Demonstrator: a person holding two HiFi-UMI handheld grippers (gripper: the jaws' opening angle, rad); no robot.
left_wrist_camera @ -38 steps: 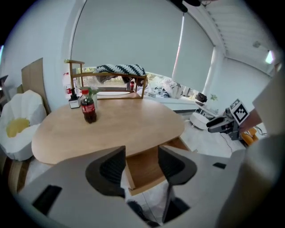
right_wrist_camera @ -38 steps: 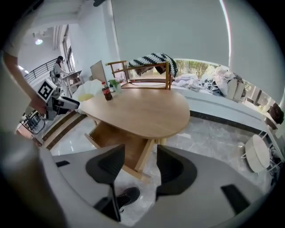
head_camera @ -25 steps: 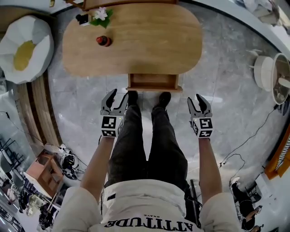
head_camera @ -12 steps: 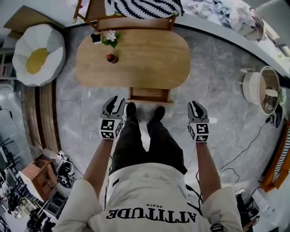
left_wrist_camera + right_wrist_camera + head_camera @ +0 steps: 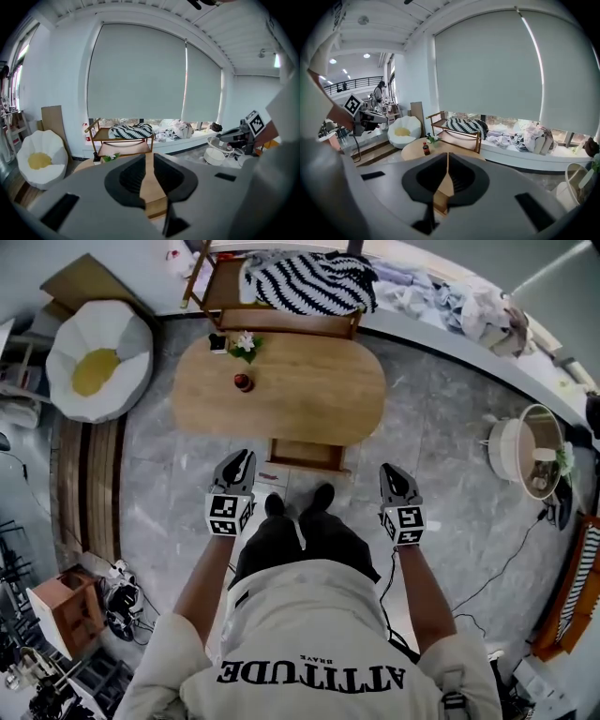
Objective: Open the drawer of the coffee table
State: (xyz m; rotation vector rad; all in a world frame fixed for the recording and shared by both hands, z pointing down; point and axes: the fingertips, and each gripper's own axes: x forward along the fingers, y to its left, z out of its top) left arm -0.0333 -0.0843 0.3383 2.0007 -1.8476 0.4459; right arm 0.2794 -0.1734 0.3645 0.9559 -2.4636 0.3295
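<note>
Both grippers have risen with the person (image 5: 305,634), fingers just closing: the left gripper (image 5: 240,457) shows fingers (image 5: 129,180) narrowly apart on nothing, the right gripper (image 5: 389,470) shows fingers (image 5: 461,180) met, empty. Ahead between them, the drawer (image 5: 305,454) juts open from the bench (image 5: 309,381) at its near edge.

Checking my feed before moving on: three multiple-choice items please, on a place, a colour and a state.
1. Where does the red bottle stand?
A. on the floor
B. on the coffee table
C. on the windowsill

2. What colour is the middle of the white beanbag?
A. yellow
B. blue
C. red

3. How is the drawer?
A. shut flush
B. lying on the floor
C. pulled out from under the tabletop

1 B: it stands on the tabletop near the flowers.
2 A: a yellow patch fills its centre.
3 C: its box juts out from the table's near edge.
</note>
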